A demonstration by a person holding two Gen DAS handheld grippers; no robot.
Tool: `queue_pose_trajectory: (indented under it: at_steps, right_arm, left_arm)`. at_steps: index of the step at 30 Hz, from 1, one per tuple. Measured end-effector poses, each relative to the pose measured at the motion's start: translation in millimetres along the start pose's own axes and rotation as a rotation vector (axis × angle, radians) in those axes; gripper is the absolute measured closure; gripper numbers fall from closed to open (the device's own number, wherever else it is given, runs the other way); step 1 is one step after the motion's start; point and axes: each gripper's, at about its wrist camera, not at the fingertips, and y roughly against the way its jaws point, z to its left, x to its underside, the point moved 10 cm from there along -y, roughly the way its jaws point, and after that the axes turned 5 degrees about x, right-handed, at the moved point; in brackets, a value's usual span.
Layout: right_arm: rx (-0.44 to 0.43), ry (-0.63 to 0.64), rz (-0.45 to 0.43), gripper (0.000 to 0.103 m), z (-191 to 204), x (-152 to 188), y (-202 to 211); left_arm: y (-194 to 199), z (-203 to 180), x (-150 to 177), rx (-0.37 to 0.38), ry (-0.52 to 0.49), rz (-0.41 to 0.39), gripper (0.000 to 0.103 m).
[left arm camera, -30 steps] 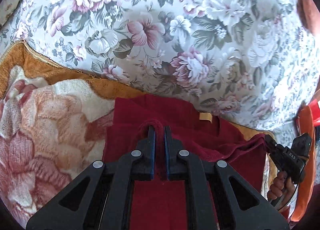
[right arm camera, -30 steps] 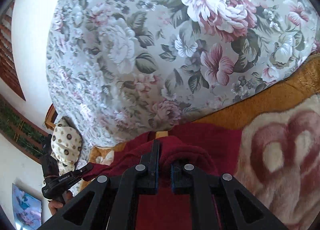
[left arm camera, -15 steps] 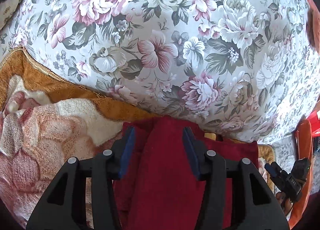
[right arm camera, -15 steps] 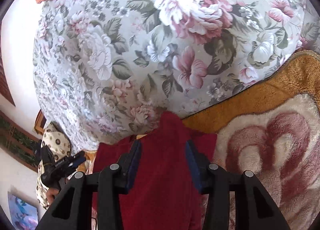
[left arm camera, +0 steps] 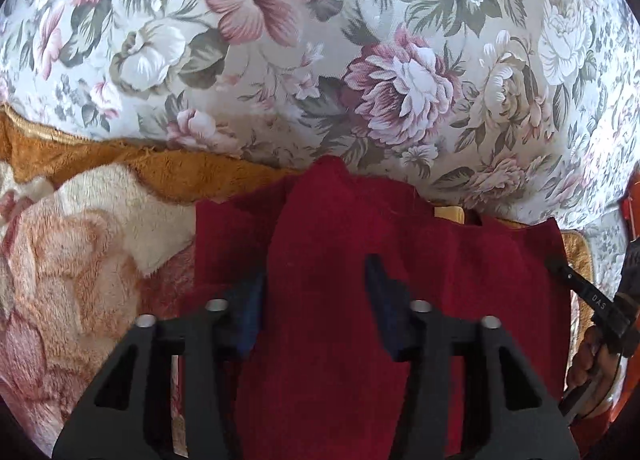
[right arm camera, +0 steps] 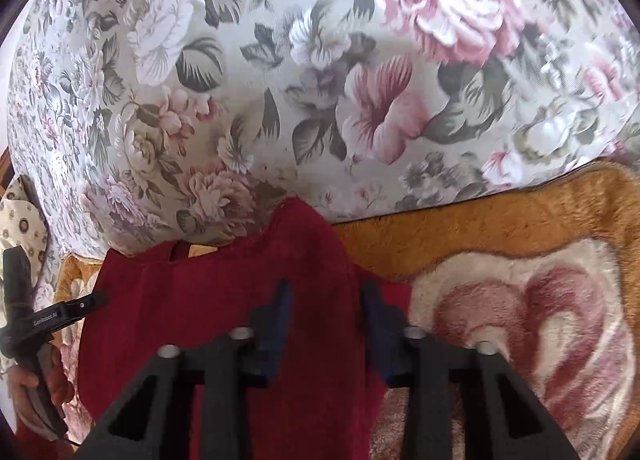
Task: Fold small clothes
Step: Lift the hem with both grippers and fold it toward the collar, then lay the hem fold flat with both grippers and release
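Observation:
A dark red garment (left arm camera: 500,268) lies on a plush blanket, its far edge against a floral cushion. A tan label (left arm camera: 448,213) shows at its neckline. My left gripper (left arm camera: 316,280) straddles a raised fold of the garment, jaws apart and closing, the pads not visibly pressing on the cloth. In the right wrist view the same garment (right arm camera: 192,300) spreads left. My right gripper (right arm camera: 326,300) stands over another raised fold, jaws apart with cloth between them. Each view catches the other gripper's tip at its edge, held by a hand.
The orange and cream plush blanket (left arm camera: 80,260) covers the surface under the garment. The big floral cushion (left arm camera: 360,59) rises just beyond the garment's far edge. A patterned cream cloth (right arm camera: 20,219) lies at the far left, and something orange (left arm camera: 630,203) sits at the right edge.
Both grippers were shut on pinched folds of the red garment a second ago. They opened, let the cloth drop, and sank closer to it.

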Motion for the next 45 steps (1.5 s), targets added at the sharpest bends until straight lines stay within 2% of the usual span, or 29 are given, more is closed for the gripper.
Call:
queue_pose_trajectory:
  at_steps: [1,4,5,8,10,11,15,19,22,24,26,27,28,30,31,34,36,38,42,45]
  right_arm:
    - [-0.008,0.005,-0.025,0.096,2,-5,4]
    - [-0.008,-0.002,-0.091,0.096,5,-22,15]
    - [-0.002,-0.01,-0.089,0.096,5,-25,12]
    - [0.065,-0.009,-0.052,0.096,-1,-26,-14]
    - [0.12,0.002,0.012,0.096,-7,-15,-33]
    - [0.119,-0.011,0.033,0.095,-10,-11,-35]
    - [0.123,-0.01,-0.026,0.083,-10,-13,5]
    - [0.032,0.082,-0.044,0.083,21,-2,44]
    - [-0.068,0.157,-0.02,0.083,60,7,46]
    - [-0.106,0.184,0.0,0.083,83,8,32]
    - [-0.092,0.242,0.035,0.083,107,12,11]
    - [-0.093,0.28,0.07,0.083,120,16,-1]
    - [-0.091,0.306,0.096,0.083,129,21,-11]
    - [-0.028,0.338,0.14,0.083,138,27,-39]
    - [0.014,0.347,0.157,0.083,138,30,-56]
    - [0.087,0.345,0.12,0.083,143,23,-89]
    - [0.087,0.318,0.096,0.083,144,15,-96]
    - [0.06,0.29,0.109,0.083,142,13,-89]
    - [-0.017,0.301,0.091,0.083,132,29,-31]
    - [0.029,0.322,0.059,0.083,101,56,11]
  left_arm:
    - [-3,-1,-4,-0.017,-0.014,0.011,0.094]
    - [-4,4,-22,-0.064,-0.014,-0.028,0.095]
    - [-4,7,-28,-0.071,0.0,-0.044,0.095]
    - [-11,15,-31,-0.083,0.028,-0.038,0.095]
    - [-14,17,-25,-0.098,0.024,-0.032,0.095]
    - [-13,17,-24,-0.101,0.021,-0.036,0.095]
    - [10,13,-19,-0.127,-0.008,-0.079,0.095]
    - [44,-1,-12,-0.081,-0.025,-0.135,0.095]
    - [56,-16,2,-0.046,-0.058,-0.137,0.094]
    - [54,-20,14,-0.029,-0.063,-0.11,0.094]
    - [45,-28,27,-0.024,-0.075,-0.081,0.094]
    - [38,-29,32,-0.034,-0.085,-0.073,0.094]
    - [31,-26,38,-0.06,-0.095,-0.065,0.09]
    - [17,-19,46,-0.102,-0.099,-0.035,0.088]
    - [11,-17,47,-0.1,-0.091,-0.032,0.088]
    - [6,-16,43,-0.095,-0.08,-0.038,0.088]
    - [9,-15,40,-0.091,-0.06,-0.035,0.089]
    - [12,-15,38,-0.093,-0.054,-0.031,0.088]
    - [26,-21,42,-0.086,-0.052,-0.038,0.089]
    - [41,-32,47,-0.059,-0.073,-0.065,0.082]
